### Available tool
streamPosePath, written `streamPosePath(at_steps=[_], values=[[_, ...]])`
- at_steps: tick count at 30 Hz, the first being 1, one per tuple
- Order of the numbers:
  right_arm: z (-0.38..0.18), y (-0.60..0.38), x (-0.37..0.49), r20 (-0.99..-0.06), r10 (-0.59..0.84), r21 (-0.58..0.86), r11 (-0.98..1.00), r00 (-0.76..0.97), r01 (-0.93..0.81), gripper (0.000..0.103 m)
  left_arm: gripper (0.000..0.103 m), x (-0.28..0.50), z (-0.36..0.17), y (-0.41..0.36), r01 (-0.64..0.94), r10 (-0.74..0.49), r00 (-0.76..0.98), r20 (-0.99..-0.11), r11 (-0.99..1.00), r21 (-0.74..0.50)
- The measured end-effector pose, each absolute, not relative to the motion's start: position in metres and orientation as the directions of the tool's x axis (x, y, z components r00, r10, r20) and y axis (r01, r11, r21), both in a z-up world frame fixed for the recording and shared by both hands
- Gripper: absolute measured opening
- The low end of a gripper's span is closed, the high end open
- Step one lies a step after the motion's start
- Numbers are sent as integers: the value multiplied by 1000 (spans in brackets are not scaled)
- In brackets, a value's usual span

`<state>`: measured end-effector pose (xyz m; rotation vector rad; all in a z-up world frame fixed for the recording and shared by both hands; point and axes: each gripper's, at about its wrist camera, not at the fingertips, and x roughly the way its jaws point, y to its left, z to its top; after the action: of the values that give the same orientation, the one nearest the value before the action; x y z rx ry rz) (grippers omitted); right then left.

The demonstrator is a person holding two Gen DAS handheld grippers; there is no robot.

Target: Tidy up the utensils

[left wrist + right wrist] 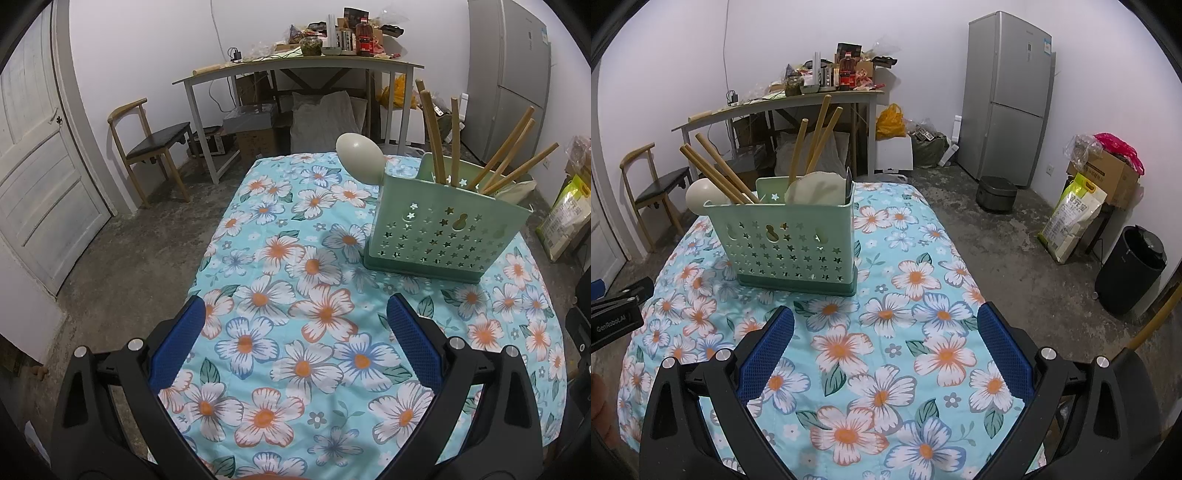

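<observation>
A mint-green perforated utensil holder [439,232] stands upright on the floral tablecloth [295,332]; it also shows in the right wrist view [790,236]. Several wooden-handled utensils [506,162] stand in it, and a cream spoon head [360,157] sticks out at its left. In the right wrist view the handles [816,136] and cream heads [816,186] rise from it. My left gripper [295,339] is open and empty above the cloth, near side of the holder. My right gripper [886,343] is open and empty, also short of the holder.
A chair [155,144] and a cluttered side table [295,66] stand behind the table. A fridge [1008,96], a rice cooker [995,194], a rice sack [1071,218] and a black bin [1132,269] are on the right. The left gripper body [617,314] shows at the right view's left edge.
</observation>
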<state>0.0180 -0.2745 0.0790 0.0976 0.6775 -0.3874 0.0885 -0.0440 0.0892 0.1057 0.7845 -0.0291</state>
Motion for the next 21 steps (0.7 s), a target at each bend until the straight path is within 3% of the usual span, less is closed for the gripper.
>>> streamPosePath(at_steps=[21], values=[[77,-278,16,-628,-319,-29,921,710,389,97,95,87,90,-43,52,38,706,-707,993,105]])
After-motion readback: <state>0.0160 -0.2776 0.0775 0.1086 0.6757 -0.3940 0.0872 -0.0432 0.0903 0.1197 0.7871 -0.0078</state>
